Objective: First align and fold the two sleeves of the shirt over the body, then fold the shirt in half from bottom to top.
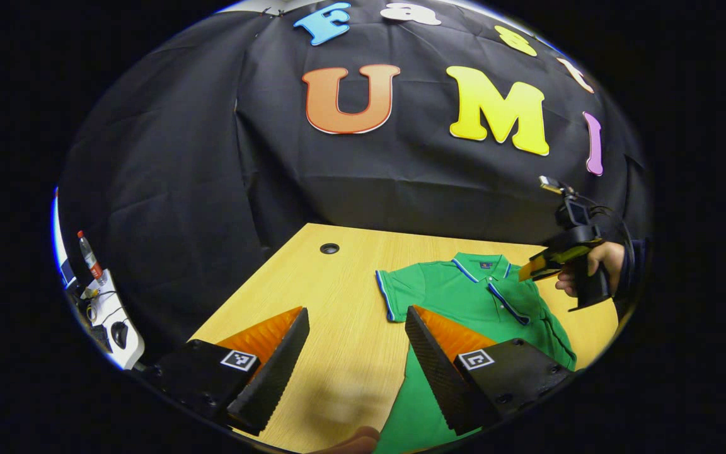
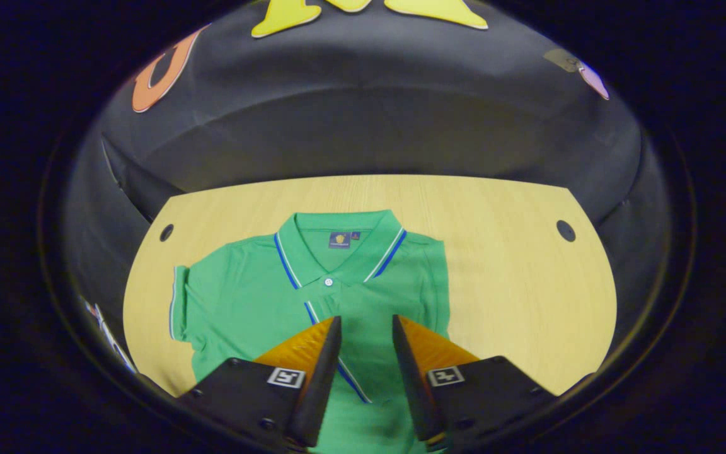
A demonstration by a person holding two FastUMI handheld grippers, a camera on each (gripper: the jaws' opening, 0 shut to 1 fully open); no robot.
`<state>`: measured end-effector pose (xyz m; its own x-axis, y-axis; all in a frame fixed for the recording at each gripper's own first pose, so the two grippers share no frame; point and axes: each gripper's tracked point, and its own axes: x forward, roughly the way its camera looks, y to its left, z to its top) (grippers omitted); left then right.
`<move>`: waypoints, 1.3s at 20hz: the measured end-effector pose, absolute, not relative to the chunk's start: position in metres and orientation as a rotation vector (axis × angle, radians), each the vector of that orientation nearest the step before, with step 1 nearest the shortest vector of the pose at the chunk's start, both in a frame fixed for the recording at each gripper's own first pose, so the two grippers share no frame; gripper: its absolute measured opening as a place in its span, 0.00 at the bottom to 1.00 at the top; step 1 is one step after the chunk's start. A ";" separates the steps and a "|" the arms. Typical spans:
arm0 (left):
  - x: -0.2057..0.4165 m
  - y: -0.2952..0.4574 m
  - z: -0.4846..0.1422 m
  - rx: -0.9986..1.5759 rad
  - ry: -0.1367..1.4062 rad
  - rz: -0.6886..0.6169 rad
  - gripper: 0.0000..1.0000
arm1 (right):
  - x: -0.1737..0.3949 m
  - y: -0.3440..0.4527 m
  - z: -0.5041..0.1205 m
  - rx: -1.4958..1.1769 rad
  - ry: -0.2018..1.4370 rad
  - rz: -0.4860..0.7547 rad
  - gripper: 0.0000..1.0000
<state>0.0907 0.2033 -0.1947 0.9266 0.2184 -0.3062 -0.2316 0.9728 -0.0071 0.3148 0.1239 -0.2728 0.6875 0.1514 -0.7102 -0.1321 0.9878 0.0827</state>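
Note:
A green polo shirt [image 2: 243, 296] with blue-and-white trim lies face up on the wooden table [image 2: 514, 265], collar toward the wall. One sleeve is folded over the chest, its striped cuff [image 2: 338, 366] running diagonally; the other sleeve [image 2: 180, 302] lies spread out flat. My right gripper [image 2: 366, 320] hovers over the shirt's middle, open, with nothing between its fingers. My left gripper [image 1: 357, 312] stands wide open above bare table just left of the shirt [image 1: 464, 296], near the spread sleeve [image 1: 394, 293]. In the left gripper view the right gripper [image 1: 536, 268] is held by a hand [image 1: 599, 261] above the shirt's far shoulder.
The table has round cable holes [image 2: 166, 232] [image 2: 566, 230] near its back corners. Black cloth walls the booth behind. Off the table's left side a white stand [image 1: 111, 315] carries a bottle [image 1: 89, 255] and cables. A fingertip [image 1: 353, 440] shows at the bottom edge.

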 end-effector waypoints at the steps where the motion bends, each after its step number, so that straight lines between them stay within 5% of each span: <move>1: 0.103 0.205 -0.198 -0.047 0.311 0.220 1.00 | 0.309 0.120 -0.262 0.017 0.777 0.168 0.70; 5: 0.163 0.201 -0.204 -0.070 0.326 0.175 1.00 | 0.282 0.100 -0.205 0.008 0.643 0.170 0.87; 7: 0.191 0.197 -0.208 -0.074 0.349 0.145 0.99 | 0.260 0.093 -0.176 0.000 0.575 0.190 0.84; 13: 0.246 0.203 -0.259 -0.111 0.462 0.158 0.99 | 0.198 0.070 -0.107 -0.032 0.403 0.169 1.00; 25: 0.277 0.208 -0.322 -0.327 0.657 0.223 0.94 | 0.111 0.087 -0.081 -0.004 0.389 0.229 0.94; 26: 0.280 0.202 -0.321 -0.326 0.660 0.203 1.00 | 0.108 0.087 -0.078 -0.004 0.381 0.226 0.98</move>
<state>0.2796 0.2018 -0.3206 0.7732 0.0817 -0.6289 -0.2863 0.9298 -0.2313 0.1077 0.0874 -0.0782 0.9033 0.2179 -0.3695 -0.2195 0.9749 0.0383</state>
